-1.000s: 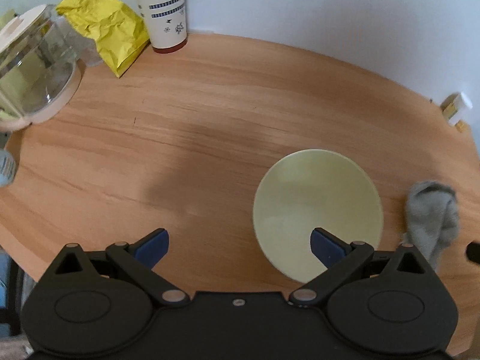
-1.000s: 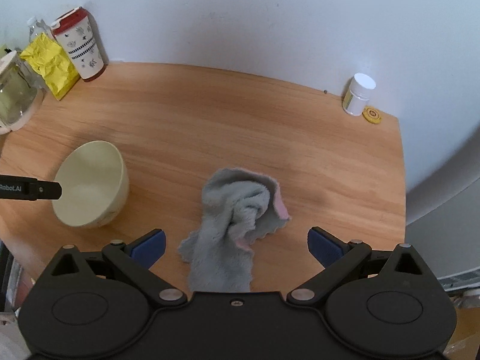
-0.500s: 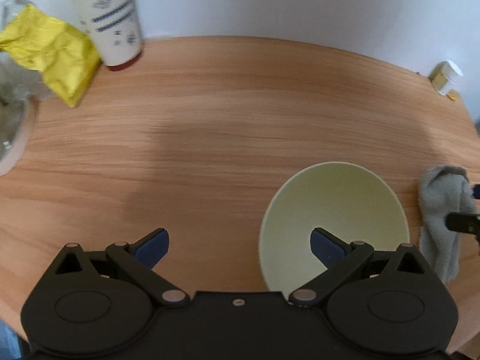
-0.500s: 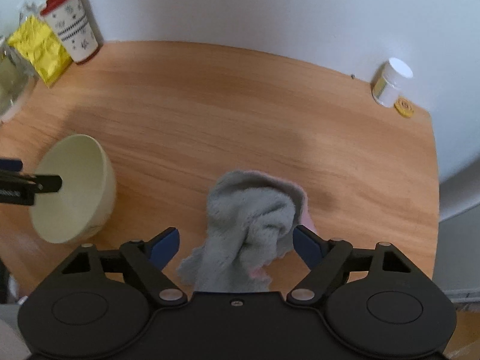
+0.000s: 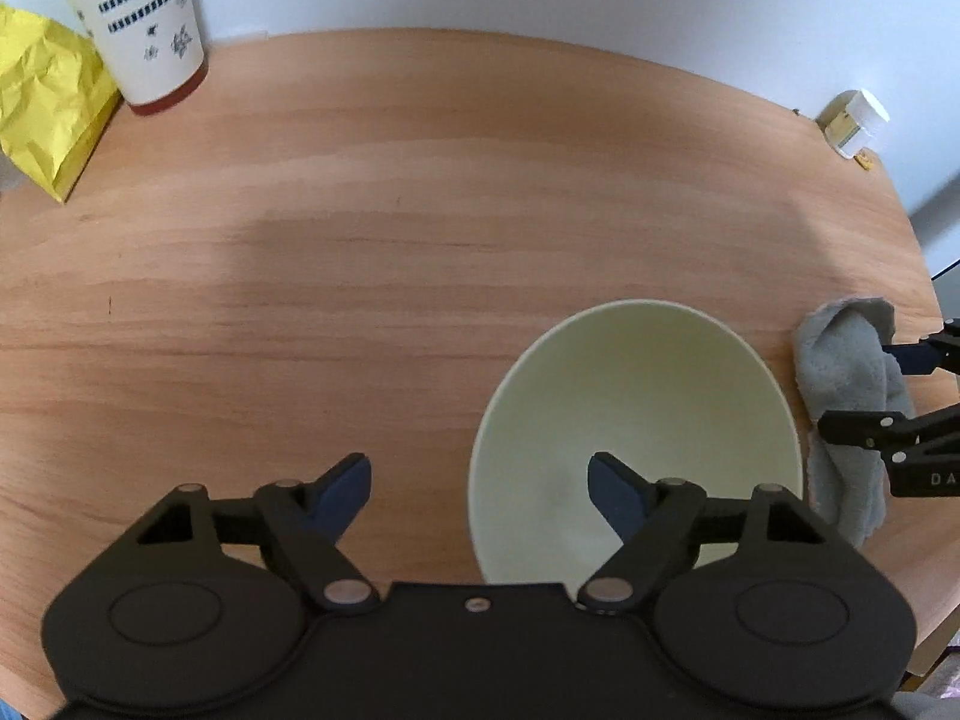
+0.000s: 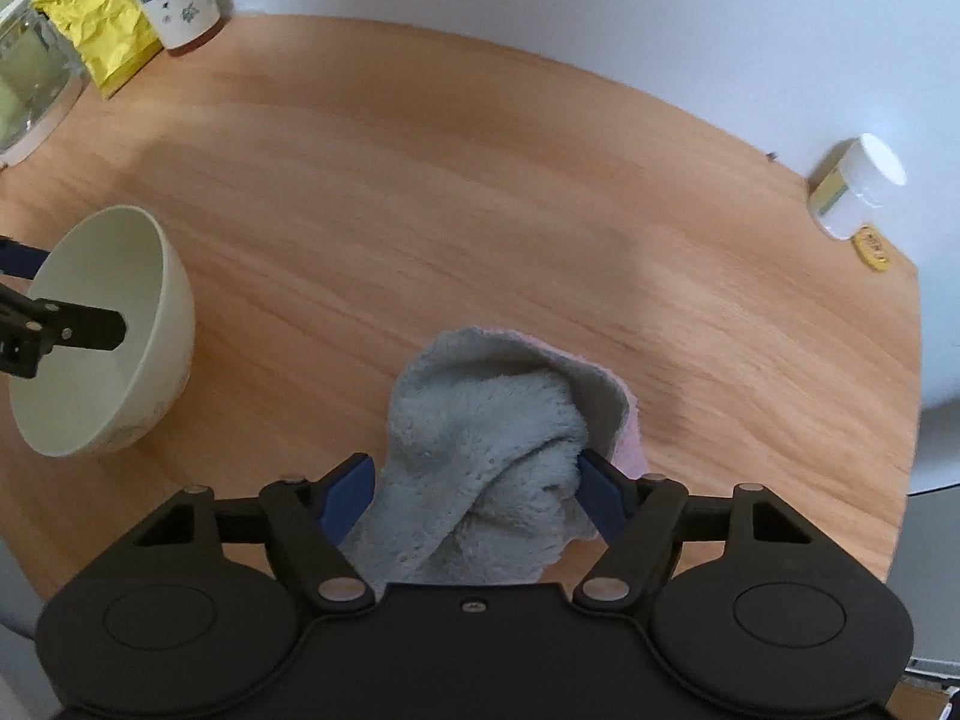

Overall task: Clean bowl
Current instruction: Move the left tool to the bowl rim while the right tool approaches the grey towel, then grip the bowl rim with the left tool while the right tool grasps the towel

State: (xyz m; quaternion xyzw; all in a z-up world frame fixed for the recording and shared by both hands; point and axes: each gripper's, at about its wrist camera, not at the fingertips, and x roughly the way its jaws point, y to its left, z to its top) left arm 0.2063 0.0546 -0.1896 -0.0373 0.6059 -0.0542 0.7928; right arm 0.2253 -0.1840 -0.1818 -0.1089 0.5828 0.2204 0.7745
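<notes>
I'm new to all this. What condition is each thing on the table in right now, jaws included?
Bowl: upright on the table, nothing in it.
Grey cloth: crumpled in a heap, lying on the table.
Left gripper: jaws just been closing, straddling the bowl's rim, not yet pressing it.
Right gripper: jaws just been closing, cloth between them; grip not certain.
Paper cup: standing upright.
Yellow bag: crumpled.
White jar: lid on.

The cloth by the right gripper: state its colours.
Grey fleece cloth with a pink underside; right wrist view shows it best.
</notes>
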